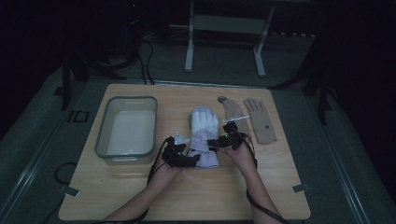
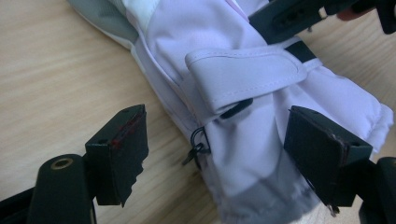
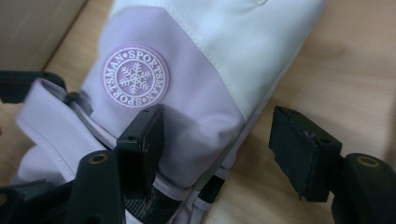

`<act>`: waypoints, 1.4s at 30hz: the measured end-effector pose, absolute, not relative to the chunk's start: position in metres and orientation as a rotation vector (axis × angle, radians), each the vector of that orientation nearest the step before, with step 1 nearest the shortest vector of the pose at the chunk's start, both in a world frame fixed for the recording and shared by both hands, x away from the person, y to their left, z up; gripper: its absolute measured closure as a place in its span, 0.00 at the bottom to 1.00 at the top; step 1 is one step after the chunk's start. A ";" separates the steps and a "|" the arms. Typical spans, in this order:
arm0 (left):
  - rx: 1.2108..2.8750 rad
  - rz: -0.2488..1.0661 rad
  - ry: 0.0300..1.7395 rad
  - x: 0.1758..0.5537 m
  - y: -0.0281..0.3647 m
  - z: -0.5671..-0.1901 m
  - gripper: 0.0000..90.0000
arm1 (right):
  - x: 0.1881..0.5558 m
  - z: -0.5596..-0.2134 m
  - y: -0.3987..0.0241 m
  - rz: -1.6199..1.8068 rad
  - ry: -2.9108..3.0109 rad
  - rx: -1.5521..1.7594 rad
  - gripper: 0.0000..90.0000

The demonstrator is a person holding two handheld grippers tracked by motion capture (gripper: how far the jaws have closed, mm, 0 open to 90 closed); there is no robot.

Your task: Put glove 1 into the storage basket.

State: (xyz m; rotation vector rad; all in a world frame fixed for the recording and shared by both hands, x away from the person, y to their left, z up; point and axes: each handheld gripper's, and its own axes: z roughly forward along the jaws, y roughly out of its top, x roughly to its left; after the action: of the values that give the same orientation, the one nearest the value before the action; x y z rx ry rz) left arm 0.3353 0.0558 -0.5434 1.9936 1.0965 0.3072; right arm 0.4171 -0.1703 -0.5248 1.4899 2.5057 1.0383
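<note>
A white and lilac ski glove (image 1: pixel 204 135) lies flat at the middle of the wooden table (image 1: pixel 140 196), fingers toward twelve o'clock, cuff toward six. A round snowflake badge (image 3: pixel 136 77) sits on its back, and a lilac wrist strap (image 2: pixel 243 74) crosses the cuff.

The left gripper (image 1: pixel 180 156) comes at the cuff from eight o'clock; in the left gripper view its jaws stand spread, one over bare wood, the other over the cuff's far edge, with no sign of either pressing the fabric. The right gripper (image 1: pixel 223 140) meets the glove from three o'clock, jaws likewise apart, one lying on the lilac fabric near the badge, the other clear over the table.

This looks like the grasping step, both tools straddling the glove's edges. The next move likely calls for closing each pair on cuff fabric before lifting.

A clear plastic bin (image 1: pixel 127 128) stands at nine o'clock; a pair of tan gloves (image 1: pixel 250 119) lies at two o'clock.
</note>
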 end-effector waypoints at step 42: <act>1.997 0.097 1.031 0.348 0.069 -0.526 0.81 | 0.409 -0.502 -0.162 1.181 2.490 1.556 0.86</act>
State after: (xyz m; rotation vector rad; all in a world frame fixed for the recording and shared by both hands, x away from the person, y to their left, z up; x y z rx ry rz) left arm 0.3481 0.0694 -0.5256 1.9966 1.0311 0.0969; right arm 0.4088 -0.1623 -0.5022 1.5555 2.4896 1.1815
